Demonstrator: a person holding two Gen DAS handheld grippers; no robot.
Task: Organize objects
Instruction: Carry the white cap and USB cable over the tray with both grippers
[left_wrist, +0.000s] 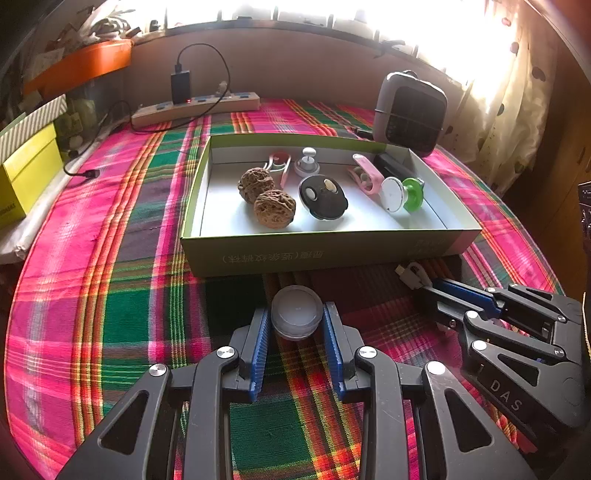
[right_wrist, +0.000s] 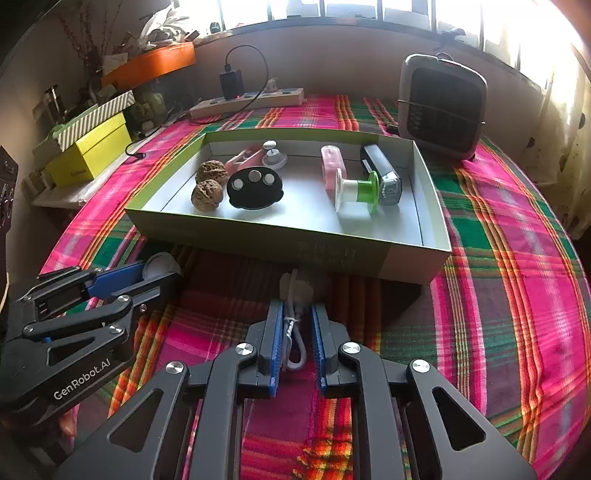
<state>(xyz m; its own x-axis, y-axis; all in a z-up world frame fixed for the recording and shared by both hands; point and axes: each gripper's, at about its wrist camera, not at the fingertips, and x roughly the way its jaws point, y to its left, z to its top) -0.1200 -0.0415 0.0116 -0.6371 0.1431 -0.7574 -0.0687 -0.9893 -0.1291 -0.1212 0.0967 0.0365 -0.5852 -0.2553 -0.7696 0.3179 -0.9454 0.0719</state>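
The left tongs are clenched on a white round jar, both blue pads pressed against its sides, just in front of the near wall of the green box that sits in the middle of the desk. The right tongs are clamped on a bundled white cable, whose plug end pokes out ahead of the pads toward the same near wall, at its right part as the left camera sees it. Both tongs lie side by side near the desk's front edge, over the plaid cloth. Inside the box, at its left end, lie two walnuts, with a black oval piece just beside them; a pink clip and a small white knob lie by the far wall. Toward the right end lie a pink holder, a white and green spool and a dark rectangular device. A power strip lies at the desk's far edge, a grey heater at the far right corner.
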